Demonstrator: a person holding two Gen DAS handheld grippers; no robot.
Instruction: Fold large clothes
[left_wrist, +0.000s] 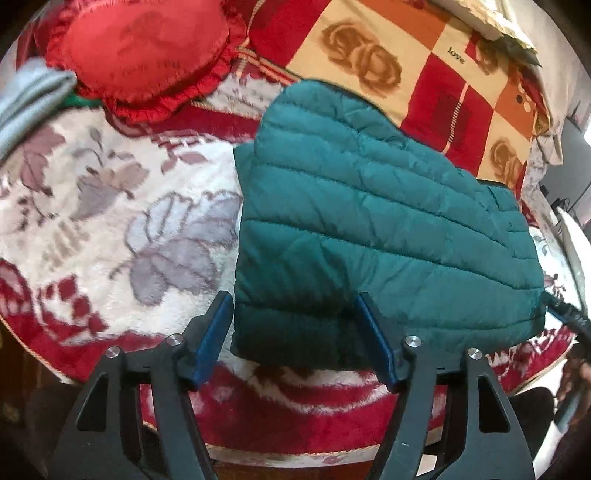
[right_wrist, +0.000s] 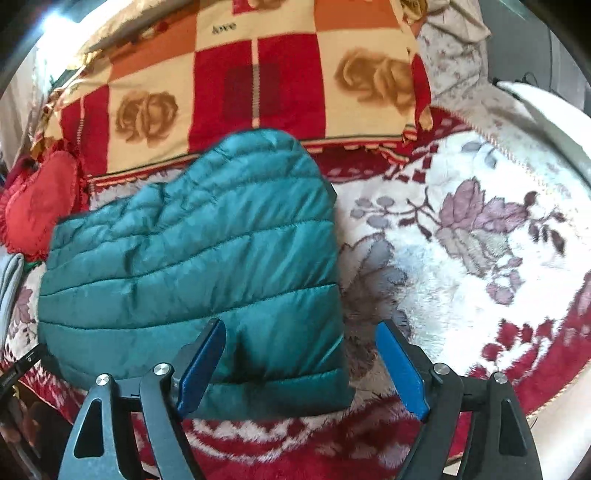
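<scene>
The teal quilted puffer jacket (left_wrist: 373, 229) lies folded into a compact bundle on a plush floral blanket (left_wrist: 122, 206) in red and white covering a bed. Left gripper (left_wrist: 299, 339) — jaws wide, nothing held — sits at the bundle's near edge, its blue fingers (left_wrist: 208, 343) clear of the fabric. Right gripper (right_wrist: 304, 365) likewise stands wide and empty at the near right corner. Behind the jacket: a checked rose-print blanket (right_wrist: 229, 88) and a red heart-shaped cushion (left_wrist: 147, 55). A grey folded cloth (left_wrist: 29, 99) lies beside the cushion.
</scene>
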